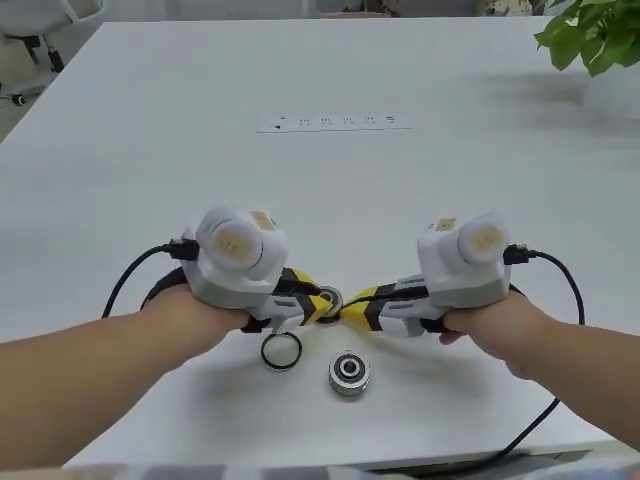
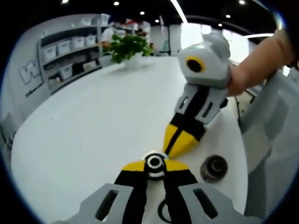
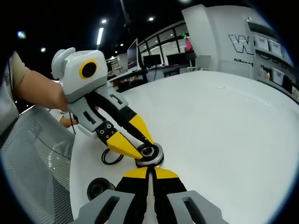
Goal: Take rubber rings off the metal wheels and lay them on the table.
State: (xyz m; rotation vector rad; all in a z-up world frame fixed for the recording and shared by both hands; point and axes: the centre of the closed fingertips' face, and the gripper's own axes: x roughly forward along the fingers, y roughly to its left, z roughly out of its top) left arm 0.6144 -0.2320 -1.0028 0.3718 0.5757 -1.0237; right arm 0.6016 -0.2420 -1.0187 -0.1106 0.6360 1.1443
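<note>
A: What has the left gripper [image 1: 316, 304] got?

B: Its jaws are clamped on a wheel [image 3: 150, 153], held in the air above the table [image 1: 320, 180]. The right gripper [image 3: 149, 173] meets it nose to nose, jaws pressed together, tips at that wheel's rim. I can't tell whether they've pinched any rubber.

A: What could go wrong?

B: If the tips have caught too little rubber, I'd guess they slip off the rim and the pull gets nothing. A hard tug might also twist the wheel out of the left jaws, and it would drop and roll. Or a stretched ring may snap free and fly off the table.

A: And the count?

B: Two wheels: the one held, and the other wheel [image 1: 349, 371], lying just under the right gripper's tips on the person's side. One loose ring [image 1: 263, 351] lies flat under the left gripper's tips, just beside the other wheel. Two grippers.
</note>
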